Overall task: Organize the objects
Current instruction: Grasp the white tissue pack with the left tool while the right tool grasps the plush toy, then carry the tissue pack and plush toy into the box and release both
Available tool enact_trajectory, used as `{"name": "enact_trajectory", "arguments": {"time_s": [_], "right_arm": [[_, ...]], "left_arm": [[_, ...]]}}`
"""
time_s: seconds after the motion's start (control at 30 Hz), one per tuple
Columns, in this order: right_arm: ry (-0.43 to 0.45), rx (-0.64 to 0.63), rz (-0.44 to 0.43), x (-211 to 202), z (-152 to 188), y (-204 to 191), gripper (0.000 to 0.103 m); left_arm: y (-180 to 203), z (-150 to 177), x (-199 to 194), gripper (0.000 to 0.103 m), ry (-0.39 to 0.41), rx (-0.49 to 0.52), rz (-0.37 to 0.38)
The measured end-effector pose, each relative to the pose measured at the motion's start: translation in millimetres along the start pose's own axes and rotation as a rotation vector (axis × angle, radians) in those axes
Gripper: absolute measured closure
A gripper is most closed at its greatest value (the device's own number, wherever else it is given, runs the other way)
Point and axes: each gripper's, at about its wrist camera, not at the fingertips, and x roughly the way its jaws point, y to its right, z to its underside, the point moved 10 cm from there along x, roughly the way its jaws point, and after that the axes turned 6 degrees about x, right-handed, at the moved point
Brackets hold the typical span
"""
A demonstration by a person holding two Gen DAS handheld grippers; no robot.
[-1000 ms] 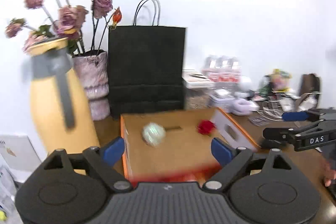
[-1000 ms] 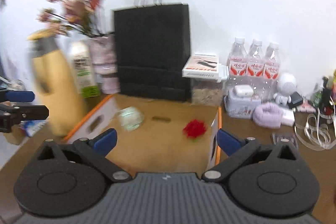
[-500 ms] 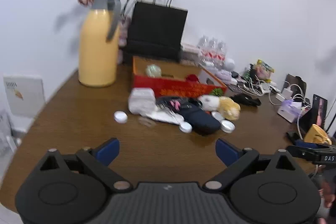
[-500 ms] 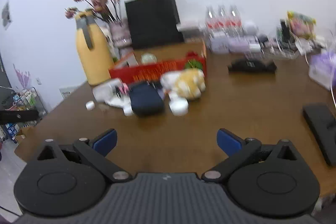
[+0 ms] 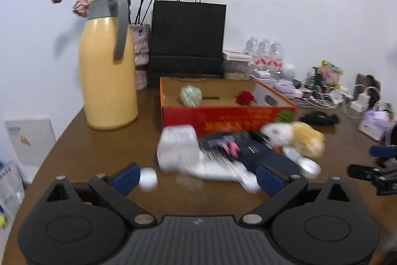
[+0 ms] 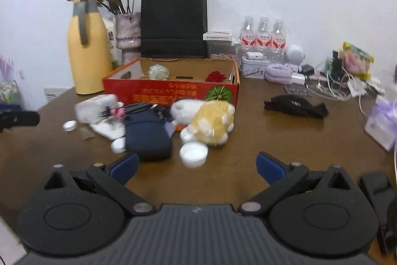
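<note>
1. Left gripper (image 5: 197, 175): we record its jaws spread wide and empty, above the brown table (image 5: 99, 155), short of the pile.
2. Right gripper (image 6: 197, 164): we find its blue pads far apart, nothing between them.
3. Orange box (image 6: 173, 94): open-topped, at the table's middle, in front of the black paper bag (image 6: 173, 21). Inside we list a pale glass ball (image 6: 158, 71) and a red flower (image 6: 215, 76).
4. Pile just before the box: a white packet (image 6: 95, 108), a navy pouch (image 6: 147, 138), a yellow-and-white plush toy (image 6: 211, 121), and small white lids (image 6: 193, 153), some touching.
5. Yellow jug (image 5: 108, 71): we note it left of the box.
</note>
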Motion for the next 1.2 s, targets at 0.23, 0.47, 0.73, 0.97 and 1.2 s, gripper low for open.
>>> {"name": "enact_trajectory", "arguments": {"time_s": [0.23, 0.47, 0.73, 0.97, 1.2], "right_arm": [[0.000, -0.017, 0.067, 85.0, -25.5, 4.4, 0.007], [-0.039, 0.021, 0.073, 120.9, -15.9, 5.5, 0.050], [0.115, 0.074, 0.057, 75.1, -48.2, 6.9, 0.057], [0.096, 0.075, -0.120, -17.8, -29.4, -29.8, 0.057], [-0.080, 0.053, -0.114, -25.0, 65.2, -58.8, 0.052]], "left_arm": [[-23.6, -23.6, 117.8, 0.008, -0.094, 0.011, 0.002], [-40.4, -5.8, 158.6, 0.039, -0.217, -0.109, 0.057], [-36.0, -34.7, 96.3, 0.039, -0.068, -0.089, 0.012], [-9.5, -13.0, 0.9, 0.039, -0.011, -0.034, -0.033], [14.6, 63.0, -35.9, 0.039, -0.138, -0.096, -0.043]]}}
